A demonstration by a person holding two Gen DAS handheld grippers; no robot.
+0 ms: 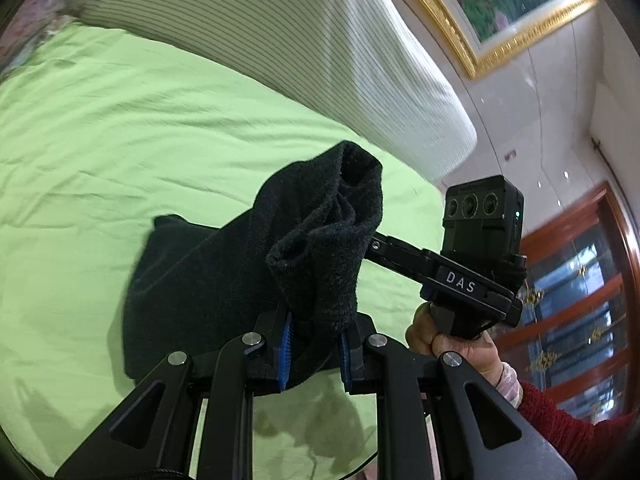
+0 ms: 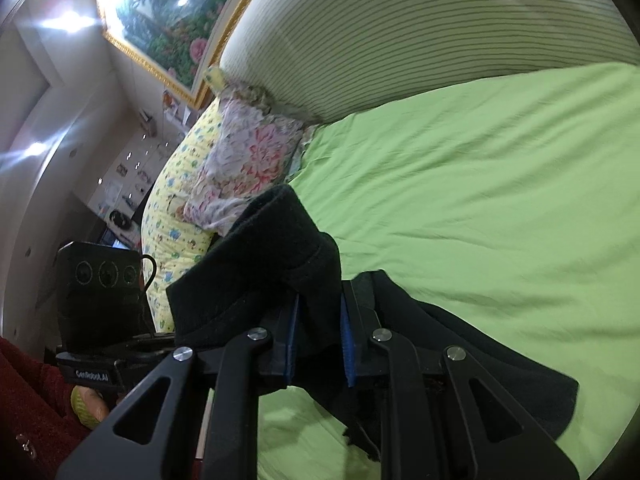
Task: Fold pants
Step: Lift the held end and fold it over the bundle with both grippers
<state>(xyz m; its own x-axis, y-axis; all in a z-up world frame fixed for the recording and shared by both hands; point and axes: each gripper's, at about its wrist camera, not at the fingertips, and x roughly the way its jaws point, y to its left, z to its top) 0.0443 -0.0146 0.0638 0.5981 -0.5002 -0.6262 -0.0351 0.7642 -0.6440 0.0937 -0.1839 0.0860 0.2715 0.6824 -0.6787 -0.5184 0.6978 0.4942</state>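
The black pants (image 1: 208, 280) hang lifted over the green bed sheet (image 1: 120, 140). My left gripper (image 1: 314, 344) is shut on a bunched end of the pants, which rises between its blue pads. My right gripper (image 2: 318, 344) is shut on another part of the pants (image 2: 276, 264), with cloth draping to its right and down to the sheet (image 2: 480, 180). In the left wrist view the right gripper's body (image 1: 472, 264) sits to the right, its fingers hidden behind the cloth. In the right wrist view the left gripper's body (image 2: 100, 304) sits at the left.
A striped padded headboard (image 1: 320, 40) stands behind the bed. Floral and yellow patterned pillows (image 2: 224, 160) lie at the head of the bed. A gold-framed painting (image 1: 500, 4) hangs on the wall. A wooden-framed cabinet (image 1: 580, 288) stands at the right.
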